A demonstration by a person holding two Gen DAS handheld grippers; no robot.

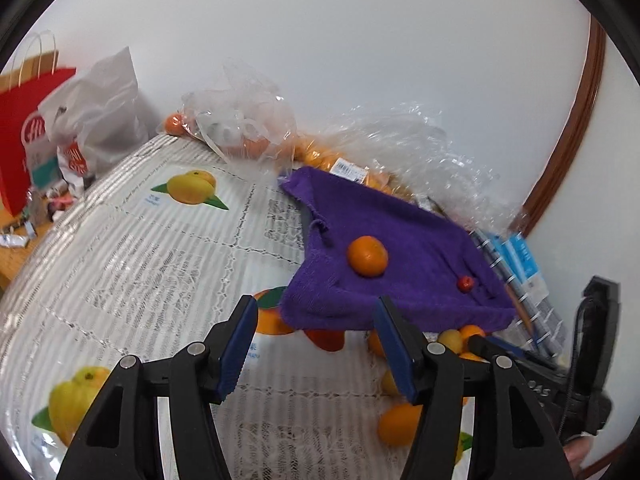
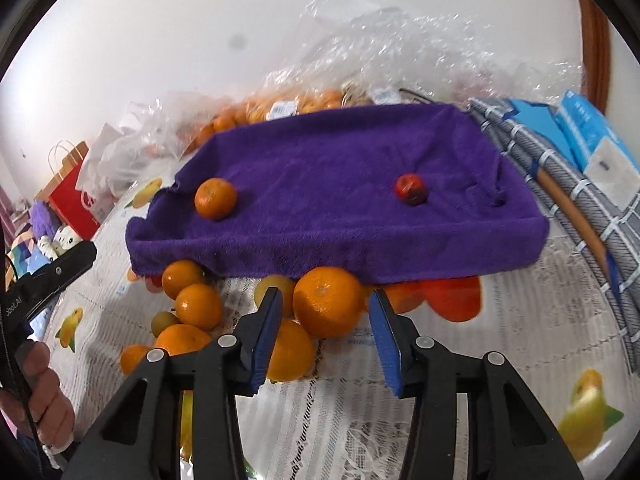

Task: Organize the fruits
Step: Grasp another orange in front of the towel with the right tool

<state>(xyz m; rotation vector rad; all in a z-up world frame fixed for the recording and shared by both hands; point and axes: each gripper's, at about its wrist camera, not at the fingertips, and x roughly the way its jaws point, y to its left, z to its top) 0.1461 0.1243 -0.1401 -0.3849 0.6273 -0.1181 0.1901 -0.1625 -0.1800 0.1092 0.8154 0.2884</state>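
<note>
A purple towel (image 2: 340, 192) covers a raised tray; it also shows in the left wrist view (image 1: 400, 248). On it lie one orange (image 2: 215, 198) (image 1: 367, 256) and a small red fruit (image 2: 411, 189) (image 1: 465, 283). Several loose oranges (image 2: 199, 306) lie on the tablecloth in front of the towel. My right gripper (image 2: 324, 308) is open, its jaws either side of a large orange (image 2: 326, 302) without touching it. My left gripper (image 1: 316, 320) is open and empty, just in front of the towel's near edge.
Clear plastic bags of oranges (image 1: 248, 128) (image 2: 280, 108) lie behind the towel by the wall. A red paper bag (image 1: 24, 128) and a white plastic bag (image 1: 100, 108) stand far left. A checked cloth (image 2: 568, 200) and blue packets (image 2: 592, 136) lie right. The lace tablecloth (image 1: 140, 260) has fruit prints.
</note>
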